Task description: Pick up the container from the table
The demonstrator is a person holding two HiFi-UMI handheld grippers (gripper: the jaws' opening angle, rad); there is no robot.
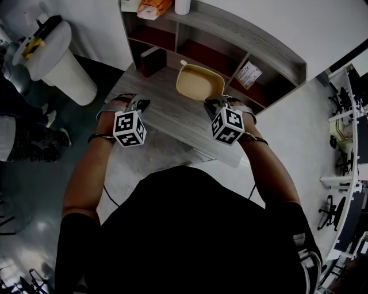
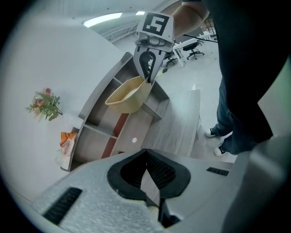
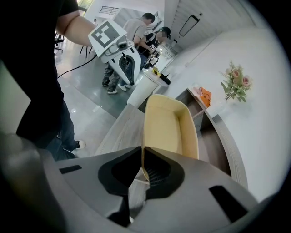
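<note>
Right tool (image 3: 142,169) is clamped on the near rim of the beige container (image 3: 170,127), holding it clear above the wooden tabletop (image 1: 167,115), in front of the shelf unit (image 1: 270,49). Left tool (image 2: 148,177) is empty, with its jaws pressed together.

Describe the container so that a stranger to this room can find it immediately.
Find the curved grey wooden shelf unit against the white wall, then the grey wooden table before it. Above that table, the right hand-held gripper clamps the rim of a pale yellow rectangular plastic container, open and empty; nothing else nearby is pale yellow.
</note>
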